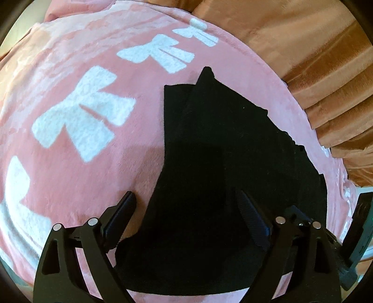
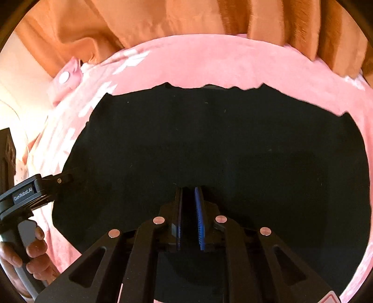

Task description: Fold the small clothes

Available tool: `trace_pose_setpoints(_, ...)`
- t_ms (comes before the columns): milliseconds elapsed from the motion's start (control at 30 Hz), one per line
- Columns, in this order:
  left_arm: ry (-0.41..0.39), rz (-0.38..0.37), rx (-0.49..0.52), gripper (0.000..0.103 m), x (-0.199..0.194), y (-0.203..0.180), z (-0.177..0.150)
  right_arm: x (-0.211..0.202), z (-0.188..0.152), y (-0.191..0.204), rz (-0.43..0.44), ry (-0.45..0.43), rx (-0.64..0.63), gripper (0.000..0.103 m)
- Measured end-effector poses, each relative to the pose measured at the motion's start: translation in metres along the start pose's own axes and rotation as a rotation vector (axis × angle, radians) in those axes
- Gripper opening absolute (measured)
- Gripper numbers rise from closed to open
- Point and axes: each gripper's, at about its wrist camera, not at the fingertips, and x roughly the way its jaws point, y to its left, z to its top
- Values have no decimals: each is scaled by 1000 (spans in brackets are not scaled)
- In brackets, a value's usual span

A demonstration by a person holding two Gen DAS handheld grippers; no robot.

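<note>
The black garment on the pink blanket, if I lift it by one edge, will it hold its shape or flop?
Probably flop: the black garment lies flat with soft overlapping layers and wavy edges, so it looks limp. It seems thin, so likely light. The plush pink blanket beneath may grip it, so a push would likely bunch it rather than slide it.

Each wrist camera sits just behind its own jaws, looking steeply down along them, close above the black garment (image 1: 233, 151) on the pink blanket (image 1: 70, 58). Both views share that garment, the blanket and the orange curtain (image 2: 186, 21) beyond the jaws; the right view also catches the left gripper (image 2: 67, 178) at its left edge
</note>
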Motion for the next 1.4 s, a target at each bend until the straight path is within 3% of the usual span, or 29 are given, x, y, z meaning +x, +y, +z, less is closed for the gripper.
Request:
trace_pose_setpoints(67,-5,1,7,57,-1,-2,3,1,1,-4,24,-3,28,13)
trace_pose_setpoints(100,5,-48,6,31,0,-4,6,1,0,-5,33,-7,36,13)
trace_pose_setpoints(133,17,-70,-5,24,0,-4,8,2,1,-7,44,-9,45,13)
trace_pose_setpoints(267,-29,-129,-2,14,-15,-17,12,0,-1,-12,71,-15,50,13)
trace_pose_setpoints(367,-89,-190,73,10,-35,-51,13,-5,0,-18,103,-14,93,13)
trace_pose_setpoints(500,-144,-321,232,5,-59,-129,1,-32,5,-42,93,-78,159,17)
trace_pose_setpoints(567,-139,-379,336,3,-58,-168,-16,-47,5,-61,68,-118,206,27)
trace_pose_setpoints(633,-58,-434,457,6,-37,-205,-43,-62,4,-90,4,-154,272,30)
trace_pose_setpoints(700,-14,-392,505,9,-16,-210,-64,-68,1,-110,-62,-158,321,31)
trace_pose_setpoints(767,23,-295,511,23,-8,-194,-76,-74,0,-125,-83,-166,356,32)
trace_pose_setpoints(833,40,-337,478,50,-20,-169,-76,-79,0,-131,-59,-177,377,33)
trace_pose_setpoints(900,3,-320,424,63,-35,-142,-70,-84,-3,-133,-3,-188,369,41)
trace_pose_setpoints(967,-38,-259,373,64,-44,-119,-61,-83,-3,-127,32,-185,335,51)
trace_pose_setpoints(1067,-69,-208,381,64,-48,-102,-62,-70,-2,-111,101,-138,290,53)
trace_pose_setpoints(1233,2,-238,460,68,-42,-92,-83,-29,-6,-81,274,6,287,53)
trace_pose_setpoints(1400,9,-231,587,69,-35,-107,-111,-7,-2,-48,280,56,256,54)
